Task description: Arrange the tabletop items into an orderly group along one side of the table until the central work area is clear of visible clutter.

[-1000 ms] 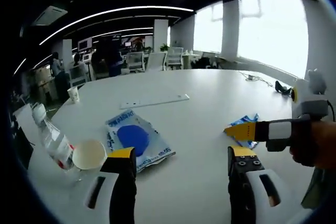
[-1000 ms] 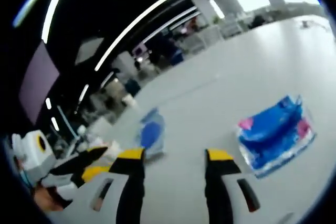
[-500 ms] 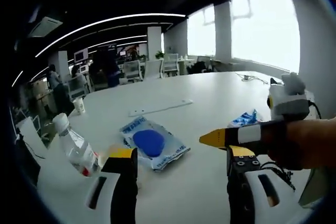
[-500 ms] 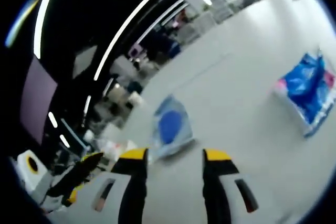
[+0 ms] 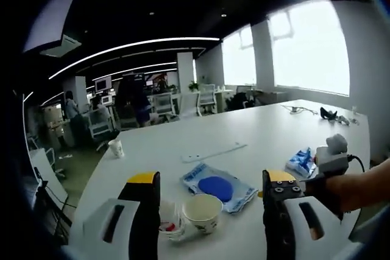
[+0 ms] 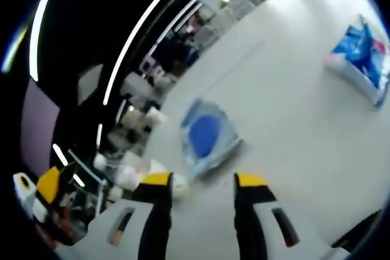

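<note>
A flat white packet with a blue disc (image 5: 218,186) lies on the white table (image 5: 274,129), just beyond my open left gripper (image 5: 210,178). A paper cup (image 5: 202,211) stands in front of the packet, and a red-labelled bottle (image 5: 169,222) shows partly beside my left jaw. A crumpled blue snack bag (image 5: 303,161) lies to the right, near my right gripper (image 5: 332,159), which a hand holds. In the blurred right gripper view, my open right gripper (image 6: 203,179) faces the disc packet (image 6: 207,135), and the snack bag (image 6: 362,59) is at the upper right.
A long white strip (image 5: 213,152) lies past the packet, and a second paper cup (image 5: 117,148) stands near the table's far left edge. Small dark items with a cable (image 5: 329,114) sit far right. Office chairs and desks lie beyond. The left gripper's yellow tip (image 6: 47,186) shows low left.
The left gripper view has pulled back, so the cup and disc packet now sit between its jaws. The right gripper has drawn away to the right, and its view has swung toward the disc packet.
</note>
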Demonstrator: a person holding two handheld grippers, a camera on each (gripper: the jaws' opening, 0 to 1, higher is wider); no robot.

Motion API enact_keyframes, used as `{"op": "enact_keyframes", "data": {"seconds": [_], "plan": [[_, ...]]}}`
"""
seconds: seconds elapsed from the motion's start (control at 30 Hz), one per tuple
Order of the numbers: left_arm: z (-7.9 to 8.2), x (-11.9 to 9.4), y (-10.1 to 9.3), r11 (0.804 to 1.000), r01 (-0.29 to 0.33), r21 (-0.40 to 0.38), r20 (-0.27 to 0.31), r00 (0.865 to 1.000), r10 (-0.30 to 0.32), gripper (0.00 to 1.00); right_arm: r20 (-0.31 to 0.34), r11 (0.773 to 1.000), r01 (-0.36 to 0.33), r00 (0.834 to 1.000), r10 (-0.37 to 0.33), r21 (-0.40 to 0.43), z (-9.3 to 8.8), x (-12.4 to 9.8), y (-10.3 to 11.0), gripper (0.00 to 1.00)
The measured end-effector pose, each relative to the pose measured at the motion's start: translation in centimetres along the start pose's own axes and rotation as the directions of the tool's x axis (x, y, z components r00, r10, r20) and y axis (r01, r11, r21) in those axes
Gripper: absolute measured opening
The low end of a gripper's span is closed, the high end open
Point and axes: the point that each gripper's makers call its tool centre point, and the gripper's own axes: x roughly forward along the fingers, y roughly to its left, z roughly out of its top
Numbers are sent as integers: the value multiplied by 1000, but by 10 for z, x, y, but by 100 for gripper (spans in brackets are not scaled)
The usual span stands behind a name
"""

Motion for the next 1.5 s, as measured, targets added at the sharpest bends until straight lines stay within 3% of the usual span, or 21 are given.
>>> {"op": "enact_keyframes", "data": {"seconds": [0.1, 0.4, 0.73, 0.93, 1.23, 1.5], "plan": [[4, 1, 7, 1000, 6, 1, 7, 1000, -6, 66, 17, 998, 7, 1000, -8, 67, -1, 9, 2, 36], [16, 1, 26, 999, 43, 2, 31, 999, -43, 66, 38, 993, 40, 998, -44, 109, -5, 23, 2, 36], [31, 11, 66, 997, 63, -44, 60, 996, -60, 66, 45, 987, 73, 996, -80, 145, -4, 38, -9, 36], [27, 19, 82, 996, 57, -63, 49, 997, -54, 64, 51, 983, 94, 993, -103, 155, -4, 47, -11, 36], [19, 24, 84, 994, 70, -81, 30, 997, -68, 62, 52, 981, 131, 989, -140, 146, -6, 54, -7, 31], [20, 37, 107, 989, 67, -129, 47, 997, -61, 61, 57, 978, 160, 984, -168, 133, -4, 54, -10, 27]]}}
